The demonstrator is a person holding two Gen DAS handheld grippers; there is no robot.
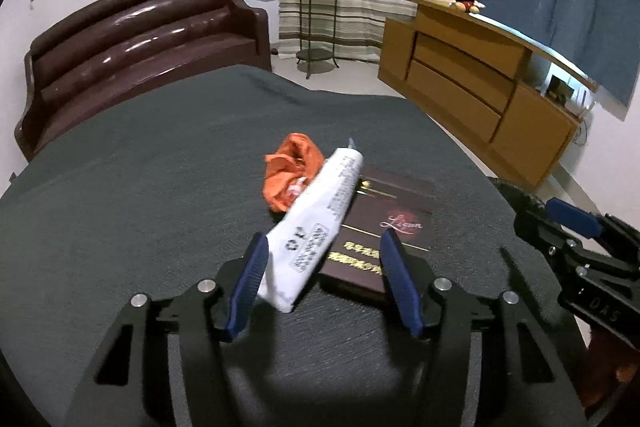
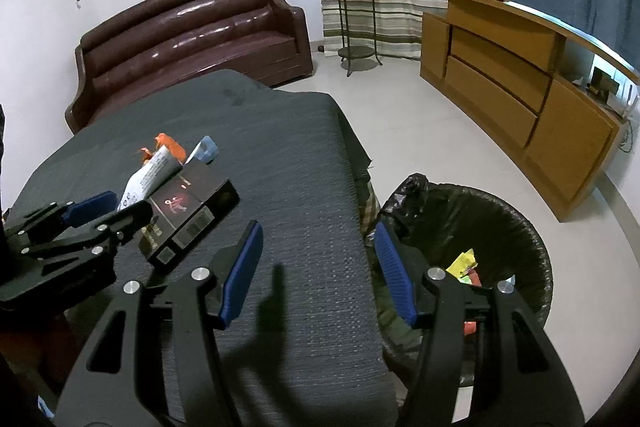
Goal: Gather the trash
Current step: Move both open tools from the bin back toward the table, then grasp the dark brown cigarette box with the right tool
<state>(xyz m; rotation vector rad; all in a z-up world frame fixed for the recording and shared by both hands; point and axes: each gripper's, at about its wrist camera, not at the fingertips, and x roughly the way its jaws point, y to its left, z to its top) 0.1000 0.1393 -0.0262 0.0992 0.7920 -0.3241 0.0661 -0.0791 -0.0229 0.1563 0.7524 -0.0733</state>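
A white squeezed tube (image 1: 316,223) lies tilted across a dark maroon box (image 1: 384,223) on the grey-clothed table (image 1: 140,195), with a crumpled orange wrapper (image 1: 290,171) behind it. My left gripper (image 1: 326,287) is open, its jaws either side of the tube's flat end and the box's near edge. In the right wrist view the tube (image 2: 150,177), box (image 2: 188,211) and left gripper (image 2: 108,211) sit at left. My right gripper (image 2: 320,267) is open and empty, over the table's right edge next to a black-lined trash bin (image 2: 516,227).
The bin holds some colourful wrappers (image 2: 464,265). A light blue scrap (image 2: 206,149) lies behind the box. A brown sofa (image 1: 132,43) stands beyond the table, a plant stand (image 1: 318,7) at the back, a wooden cabinet (image 1: 480,95) at right.
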